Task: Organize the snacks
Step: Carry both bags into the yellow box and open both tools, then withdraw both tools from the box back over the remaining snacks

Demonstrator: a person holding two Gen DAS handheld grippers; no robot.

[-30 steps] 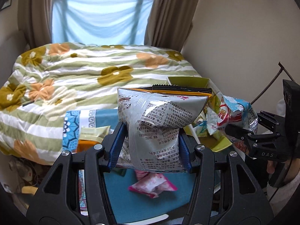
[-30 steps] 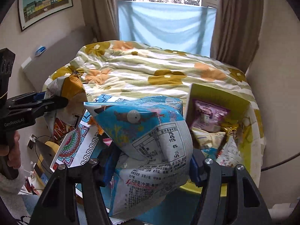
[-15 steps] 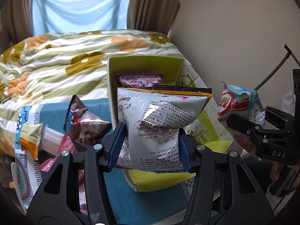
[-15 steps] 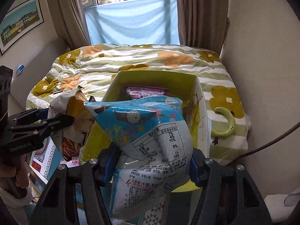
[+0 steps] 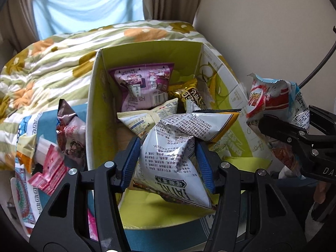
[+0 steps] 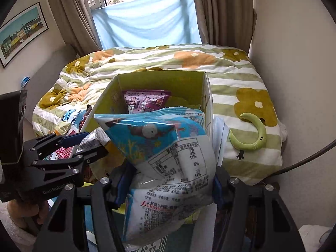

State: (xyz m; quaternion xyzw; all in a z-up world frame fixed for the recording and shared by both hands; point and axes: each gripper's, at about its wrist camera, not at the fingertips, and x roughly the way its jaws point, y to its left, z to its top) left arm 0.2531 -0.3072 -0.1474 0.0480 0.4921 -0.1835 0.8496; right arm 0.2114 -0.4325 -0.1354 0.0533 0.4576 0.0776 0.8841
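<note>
Two bags being carried at once, one per gripper. Clamping a white crinkled foil bag with black print (image 5: 178, 142) in the left gripper (image 5: 168, 157), jaws narrowed on its lower half, long axis tilting up and away toward the far right. Hanging it directly over the near half of an open yellow-green cardboard box (image 5: 94, 109), above bare box floor; judging by that, needing only a short lowering and a release.

Pinching a puffed blue-and-white plastic snack bag (image 6: 159, 138) in the right gripper (image 6: 171, 180), jaws shut on its white lower part, blue top leaning up toward the box's near right corner. Sitting at the near right rim rather than squarely over the opening, so probably going second, with the left one better placed; keeping the two grippers apart over one narrow opening looking like the main risk.

Already lying inside, toward the far wall: a purple printed packet (image 5: 142, 84), a gold foil packet (image 5: 187, 92) and a pale yellow pillow bag (image 5: 147, 119). Waiting outside, left of the box: a brown-and-red foil bag (image 5: 69, 130) and pink wrapped packets (image 5: 50, 168), resting on a desk under a blue patterned cloth (image 5: 31, 121).

Beyond, spreading across the bed: a green-striped floral quilt (image 5: 52, 63), carrying a green crescent-shaped toy (image 6: 252, 140) at the right. Further back, brown curtains framing a window.
</note>
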